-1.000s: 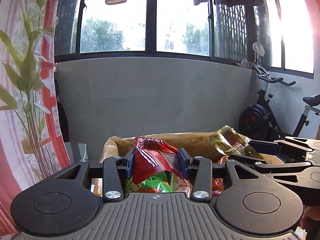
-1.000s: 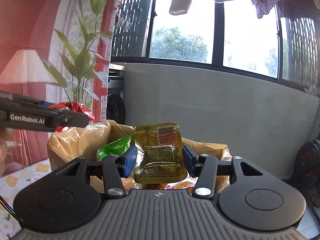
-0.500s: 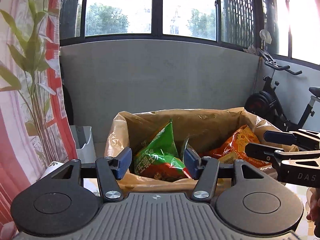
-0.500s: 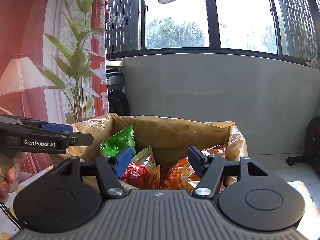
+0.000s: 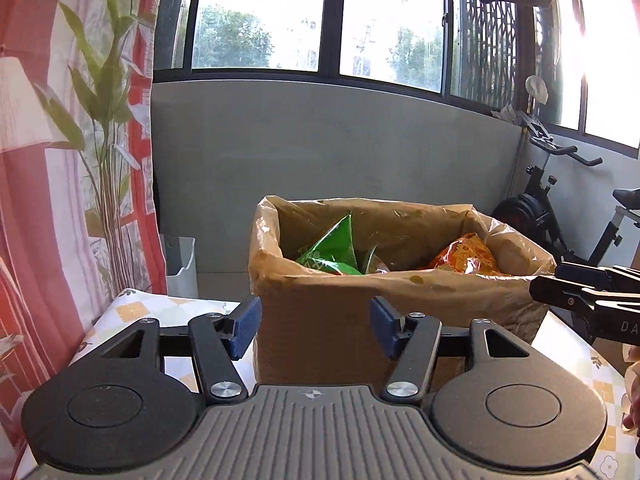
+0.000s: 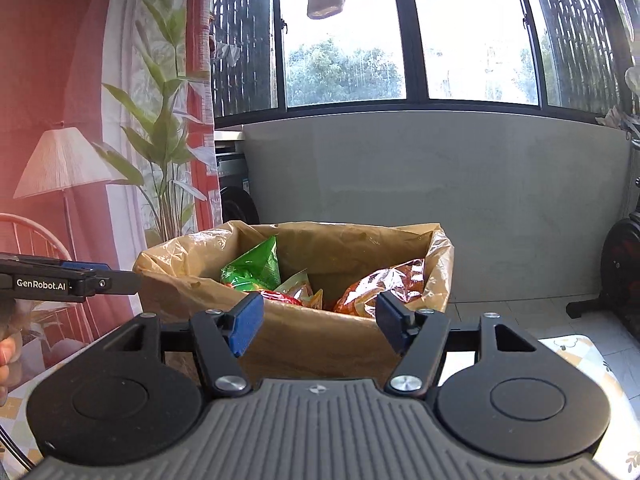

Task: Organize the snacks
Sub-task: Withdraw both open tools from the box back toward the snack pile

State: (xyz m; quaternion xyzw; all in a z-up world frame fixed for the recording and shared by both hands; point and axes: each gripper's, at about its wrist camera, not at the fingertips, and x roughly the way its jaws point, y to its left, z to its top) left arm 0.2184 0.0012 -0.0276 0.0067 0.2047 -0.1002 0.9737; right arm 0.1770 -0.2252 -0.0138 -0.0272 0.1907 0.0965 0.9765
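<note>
A brown cardboard box (image 5: 460, 292) lined with a clear plastic bag stands on the table. Inside lie a green packet (image 5: 332, 248), an orange packet (image 5: 468, 256) and, in the right wrist view, a red packet (image 6: 280, 298) between them. My left gripper (image 5: 315, 320) hangs before the box's front wall; its jaws are opening and hold nothing. My right gripper (image 6: 318, 320) is open and empty, also short of the box (image 6: 180, 276). Each gripper shows at the edge of the other's view: the right gripper (image 5: 580, 296) and the left gripper (image 6: 100, 280).
The table (image 5: 160, 312) has a yellow-checked floral cloth. A white bin (image 5: 180, 264) and a tall plant (image 5: 100, 92) stand to the left, an exercise bike (image 5: 552, 216) to the right. A floor lamp (image 6: 60, 164) and a grey wall (image 6: 440, 200) lie behind.
Both grippers let go of their packets, a red one on the left and a golden one on the right, over the box. Both then drew back from it with jaws apart.
</note>
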